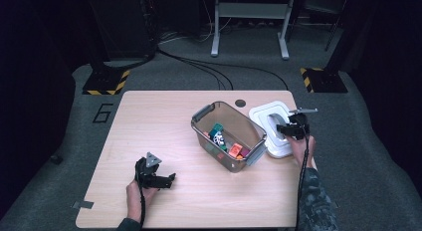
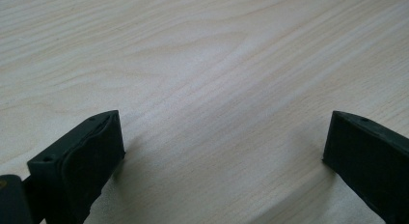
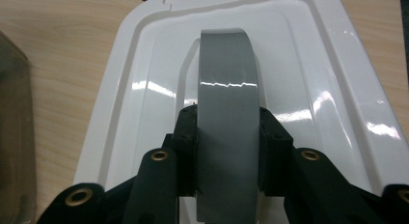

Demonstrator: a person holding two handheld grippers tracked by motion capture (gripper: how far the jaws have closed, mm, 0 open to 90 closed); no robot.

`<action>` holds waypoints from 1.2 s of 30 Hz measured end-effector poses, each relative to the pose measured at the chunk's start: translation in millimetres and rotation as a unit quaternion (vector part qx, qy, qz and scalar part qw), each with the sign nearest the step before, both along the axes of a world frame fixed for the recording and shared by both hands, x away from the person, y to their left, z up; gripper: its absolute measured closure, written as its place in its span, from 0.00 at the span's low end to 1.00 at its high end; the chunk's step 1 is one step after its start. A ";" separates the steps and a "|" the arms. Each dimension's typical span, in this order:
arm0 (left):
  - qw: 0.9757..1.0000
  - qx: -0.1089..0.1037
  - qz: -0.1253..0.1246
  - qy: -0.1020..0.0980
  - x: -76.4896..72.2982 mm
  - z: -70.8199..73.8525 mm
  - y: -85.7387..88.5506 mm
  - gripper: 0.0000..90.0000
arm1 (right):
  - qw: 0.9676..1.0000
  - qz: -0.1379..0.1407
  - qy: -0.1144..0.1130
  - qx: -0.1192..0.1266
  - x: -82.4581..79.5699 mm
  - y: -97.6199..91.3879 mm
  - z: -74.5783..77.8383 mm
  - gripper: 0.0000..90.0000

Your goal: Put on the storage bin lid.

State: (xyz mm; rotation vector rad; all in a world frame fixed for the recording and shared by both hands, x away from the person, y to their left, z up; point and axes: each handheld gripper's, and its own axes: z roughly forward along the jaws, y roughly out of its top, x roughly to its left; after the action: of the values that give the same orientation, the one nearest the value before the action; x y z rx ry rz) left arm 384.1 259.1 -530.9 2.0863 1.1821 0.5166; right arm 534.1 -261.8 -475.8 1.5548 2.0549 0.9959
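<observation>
With the small toys in the single grey bin (image 1: 230, 122) too jumbled to count, one white lid (image 3: 120, 113) lay on the table (image 1: 149, 121) just right of it, the right gripper (image 3: 226, 137) pinching its one grey handle (image 3: 226, 79), while the left gripper (image 2: 224, 151) hung spread over bare wood.
</observation>
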 end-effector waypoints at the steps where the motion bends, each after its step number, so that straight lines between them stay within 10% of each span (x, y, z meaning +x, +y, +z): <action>1: 1.000 0.000 0.000 0.000 0.0 0.0 0.0 0.00 | 1.000 0.000 0.000 0.000 0.0 0.0 0.0 0.75; 36: 1.000 0.001 -0.006 0.000 -0.2 0.2 0.0 0.00 | 0.998 0.036 -0.054 -0.008 9.6 3.6 101.5 0.75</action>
State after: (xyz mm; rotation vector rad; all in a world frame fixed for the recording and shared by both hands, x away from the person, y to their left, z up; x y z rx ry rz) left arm 383.9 259.0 -530.7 2.0945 1.1690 0.5128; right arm 543.6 -258.2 -374.3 1.3979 2.0515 1.0628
